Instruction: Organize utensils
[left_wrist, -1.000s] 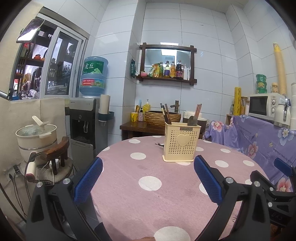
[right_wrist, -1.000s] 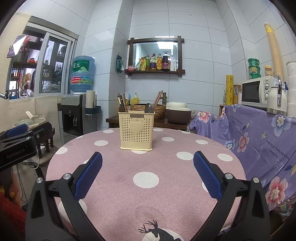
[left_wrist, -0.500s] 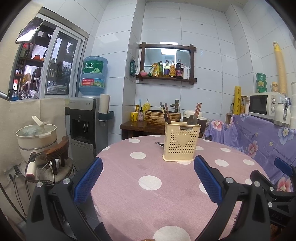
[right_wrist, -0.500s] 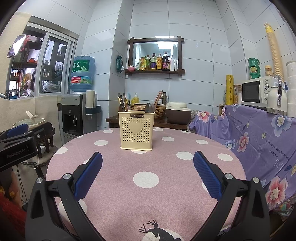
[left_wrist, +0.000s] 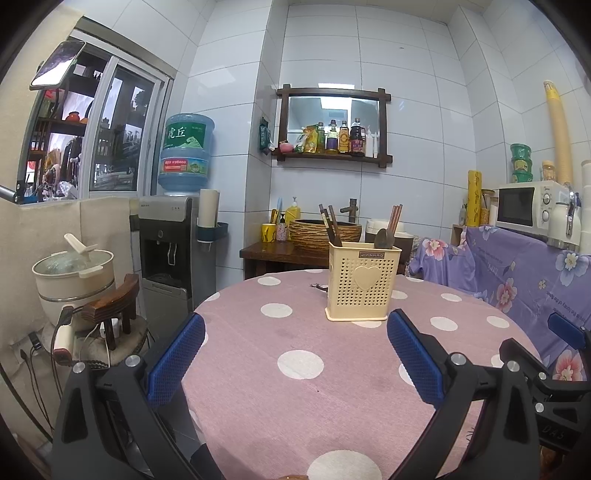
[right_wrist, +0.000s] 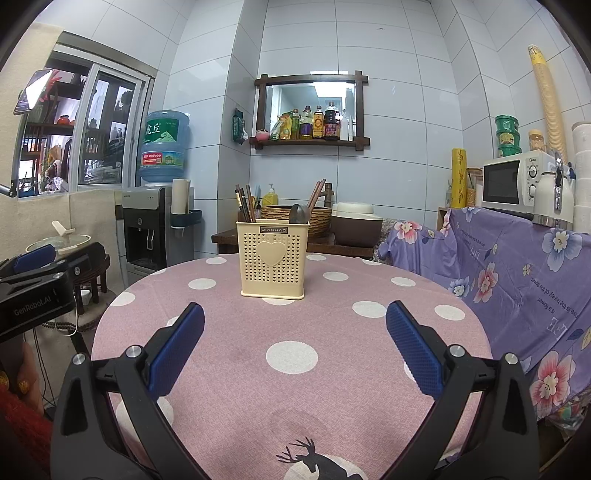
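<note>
Jaws spread, utensil holder (right_wrist: 272, 258) well ahead, apparently untouched

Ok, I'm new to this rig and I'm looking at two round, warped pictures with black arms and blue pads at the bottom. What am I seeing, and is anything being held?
There is no robot arm here. A person holds a handheld two-finger gripper in each hand, and each gripper carries a wide-angle camera looking forward along its fingers. One picture is from the left gripper, the other from the right gripper. The blue pads are the fingertips; on both grippers they stand wide apart with nothing between them, so nothing is held.

Ahead is a round table under a pink cloth with white dots. On it stands a cream utensil holder with a heart on its front, upright, with chopsticks and a spoon sticking out of the top. In the left view a small dark item lies beside the holder; it is too small to identify.
</note>
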